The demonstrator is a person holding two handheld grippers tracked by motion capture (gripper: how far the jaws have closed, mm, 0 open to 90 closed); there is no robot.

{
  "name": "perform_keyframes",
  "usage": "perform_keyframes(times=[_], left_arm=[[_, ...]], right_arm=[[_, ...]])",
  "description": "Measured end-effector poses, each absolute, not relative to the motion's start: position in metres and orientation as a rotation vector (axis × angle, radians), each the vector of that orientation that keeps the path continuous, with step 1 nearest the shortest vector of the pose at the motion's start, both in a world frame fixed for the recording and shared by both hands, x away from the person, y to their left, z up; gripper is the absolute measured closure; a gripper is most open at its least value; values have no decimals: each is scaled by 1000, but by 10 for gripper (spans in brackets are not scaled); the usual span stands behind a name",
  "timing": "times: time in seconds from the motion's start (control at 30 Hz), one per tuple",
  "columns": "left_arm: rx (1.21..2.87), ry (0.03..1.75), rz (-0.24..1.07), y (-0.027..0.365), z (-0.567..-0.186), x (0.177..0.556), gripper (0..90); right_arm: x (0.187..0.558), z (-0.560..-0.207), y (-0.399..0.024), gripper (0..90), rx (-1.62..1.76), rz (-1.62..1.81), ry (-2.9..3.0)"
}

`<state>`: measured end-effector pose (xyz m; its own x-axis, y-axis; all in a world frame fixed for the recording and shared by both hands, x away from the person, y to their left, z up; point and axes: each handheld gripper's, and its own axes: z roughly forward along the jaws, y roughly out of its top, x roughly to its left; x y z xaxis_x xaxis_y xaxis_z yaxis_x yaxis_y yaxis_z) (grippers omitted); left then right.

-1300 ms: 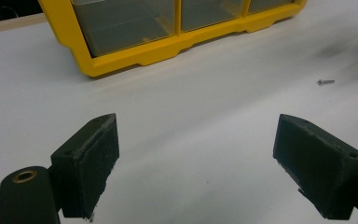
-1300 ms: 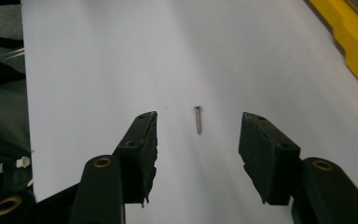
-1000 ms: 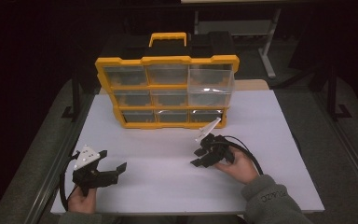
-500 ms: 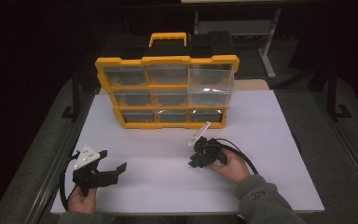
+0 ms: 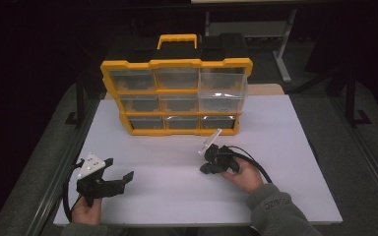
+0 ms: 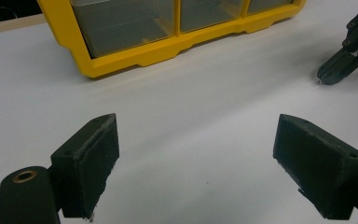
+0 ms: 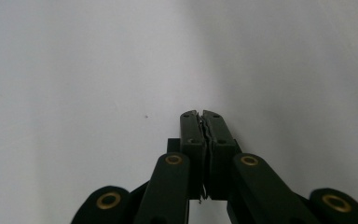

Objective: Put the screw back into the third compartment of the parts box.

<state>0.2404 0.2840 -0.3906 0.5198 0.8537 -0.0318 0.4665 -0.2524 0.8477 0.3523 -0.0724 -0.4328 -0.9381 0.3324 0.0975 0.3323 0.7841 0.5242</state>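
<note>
A yellow organiser (image 5: 137, 116) with clear drawers and a black-and-yellow handle stands upright at the back of the white tabletop (image 5: 177, 196); its bottom edge also appears in the left gripper view (image 6: 121, 65). My left gripper (image 5: 120, 168) rests at the front left, jaws wide open (image 6: 196, 154) over bare table. My right gripper (image 5: 204, 169) lies at the centre right, tips on the table and pointing left. Its jaws have just been closing and now meet (image 7: 200, 114). Only a thin pale sliver shows in the seam between them; what it is I cannot tell. Its tips also show in the left gripper view (image 6: 324, 79).
Black cables trail from both grippers toward the front edge. A dark metal rail (image 5: 54, 196) runs along the table's left side. Open white surface lies between the grippers and in front of the organiser.
The right gripper's jaws have closed from open to shut, and that hand has shifted slightly left. The left gripper has not moved.
</note>
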Motion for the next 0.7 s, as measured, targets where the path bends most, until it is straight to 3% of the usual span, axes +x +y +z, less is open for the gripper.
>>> perform_keyframes(times=[0.7], left_arm=[[1889, 1083, 565, 283, -391, 240, 137]], right_arm=[[349, -404, -126, 873, 623, 977, 2936]])
